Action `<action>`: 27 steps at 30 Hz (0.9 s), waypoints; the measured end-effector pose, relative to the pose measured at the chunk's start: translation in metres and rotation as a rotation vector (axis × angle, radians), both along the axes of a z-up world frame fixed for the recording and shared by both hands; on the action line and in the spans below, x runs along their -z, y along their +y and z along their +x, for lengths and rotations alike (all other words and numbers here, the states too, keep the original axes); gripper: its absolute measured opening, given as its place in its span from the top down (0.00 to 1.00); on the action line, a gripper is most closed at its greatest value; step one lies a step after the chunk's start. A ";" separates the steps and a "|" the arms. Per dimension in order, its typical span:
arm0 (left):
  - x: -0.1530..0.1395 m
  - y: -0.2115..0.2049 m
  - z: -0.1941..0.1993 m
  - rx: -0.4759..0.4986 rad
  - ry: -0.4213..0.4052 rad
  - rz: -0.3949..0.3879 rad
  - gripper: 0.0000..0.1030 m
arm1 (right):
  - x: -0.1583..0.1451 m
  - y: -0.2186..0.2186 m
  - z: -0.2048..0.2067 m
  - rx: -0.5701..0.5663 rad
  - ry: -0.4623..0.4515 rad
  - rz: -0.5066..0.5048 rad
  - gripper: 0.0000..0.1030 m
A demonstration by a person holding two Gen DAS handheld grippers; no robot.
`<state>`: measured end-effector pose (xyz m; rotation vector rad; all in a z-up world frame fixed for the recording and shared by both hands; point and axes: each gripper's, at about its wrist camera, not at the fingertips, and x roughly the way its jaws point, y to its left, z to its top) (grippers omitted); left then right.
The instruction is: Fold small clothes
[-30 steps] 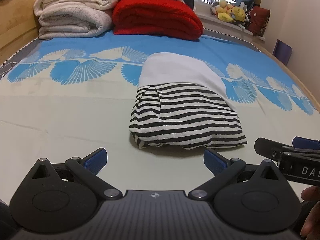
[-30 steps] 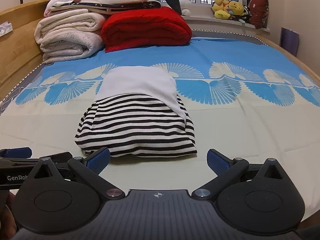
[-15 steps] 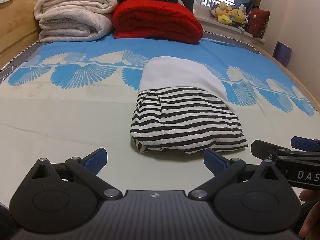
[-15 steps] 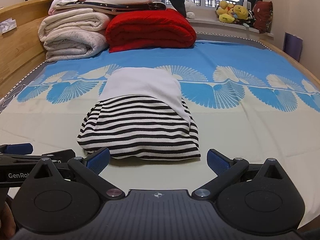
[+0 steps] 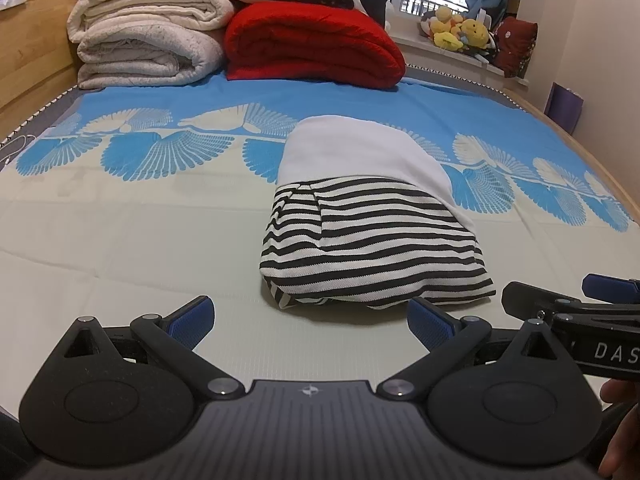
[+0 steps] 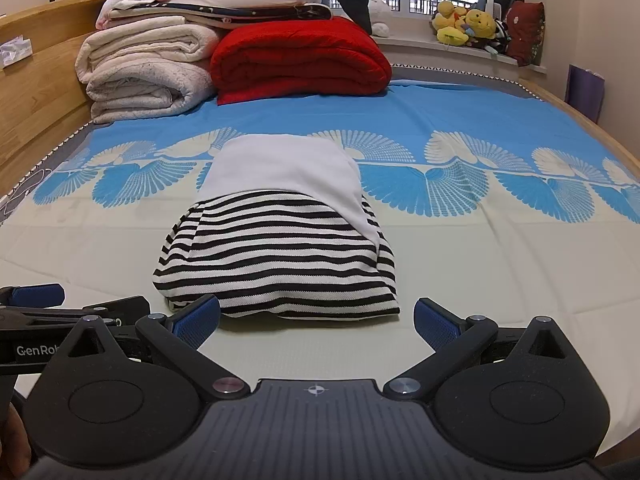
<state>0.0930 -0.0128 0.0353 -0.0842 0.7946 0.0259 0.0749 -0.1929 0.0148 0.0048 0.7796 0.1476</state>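
Behind striped garment (image 5: 372,248), red blanket (image 5: 312,44)

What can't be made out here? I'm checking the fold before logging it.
- Striped garment, both views: underside and far edge hidden by its own white fold.
- Left gripper view: right gripper cut off by the frame edge.
- Garment type: unclear.

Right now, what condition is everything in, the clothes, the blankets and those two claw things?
Striped garment: folded into a bundle, lying on the bed, touched by neither gripper.
Left gripper: open, empty, short of the garment.
Right gripper: open, empty.
Red blanket: folded, at the head of the bed.
Cream blankets: folded, stacked.
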 end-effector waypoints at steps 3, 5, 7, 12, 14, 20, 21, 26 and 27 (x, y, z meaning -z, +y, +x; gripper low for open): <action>0.000 -0.001 0.000 0.002 0.002 -0.003 0.00 | 0.000 0.000 0.000 -0.001 0.000 -0.002 0.01; 0.000 0.000 0.000 0.002 0.004 -0.006 0.00 | 0.000 0.000 0.000 0.000 0.000 -0.001 0.01; 0.000 -0.001 0.000 0.002 0.003 -0.005 0.00 | 0.000 0.000 0.000 0.000 0.000 -0.001 0.01; 0.000 -0.001 0.000 0.003 0.003 -0.006 0.01 | 0.000 0.000 0.000 0.000 0.000 -0.001 0.01; 0.000 -0.001 0.000 0.003 0.003 -0.006 0.00 | 0.000 0.000 0.000 0.000 0.000 -0.001 0.01; 0.000 -0.001 0.000 0.004 0.002 -0.006 0.00 | 0.000 0.000 0.000 -0.001 0.001 -0.001 0.01; 0.000 -0.001 0.000 0.004 0.001 -0.005 0.00 | 0.000 0.000 0.000 -0.001 0.001 -0.001 0.01; 0.000 -0.001 0.001 0.011 -0.001 -0.006 0.00 | 0.000 0.000 0.000 -0.001 0.001 0.000 0.01; 0.000 0.000 0.001 0.013 0.000 -0.007 0.00 | 0.000 0.000 0.000 -0.001 0.000 0.000 0.01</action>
